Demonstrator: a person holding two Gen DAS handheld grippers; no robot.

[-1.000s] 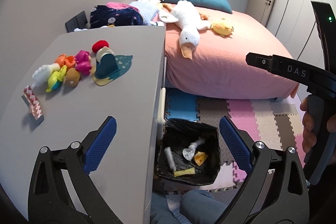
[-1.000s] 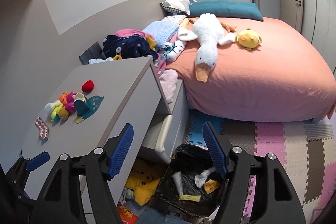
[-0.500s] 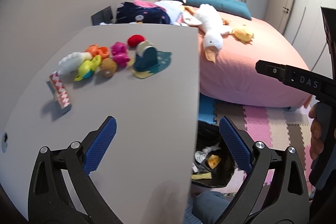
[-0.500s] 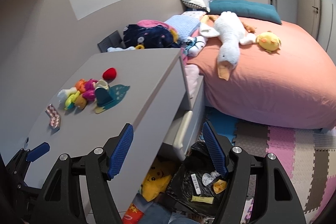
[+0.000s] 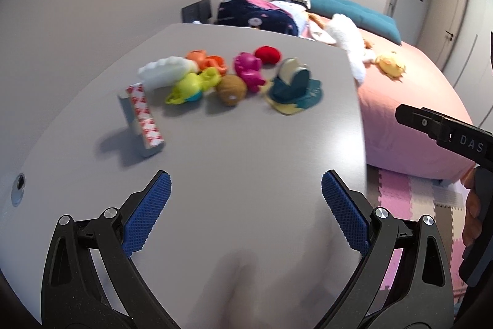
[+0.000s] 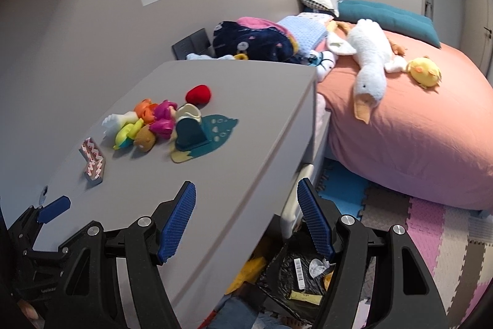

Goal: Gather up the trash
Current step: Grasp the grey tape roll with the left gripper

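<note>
Bedroom, grey dresser top (image 5: 246, 150) beside a pink bed (image 6: 416, 128). Far left on it: red-and-white patterned wrapper (image 5: 143, 119), bent, one flap sticking up, likely the trash. Looks light, thin, crushable; pinch the raised flap, don't scrape the flat part. Next: toy cluster (image 5: 215, 76), leave. Left gripper (image 5: 245, 213) jaws apart, empty. Right gripper (image 6: 246, 221) likewise. Bin bag (image 6: 295, 273) on floor below the right edge.
</note>
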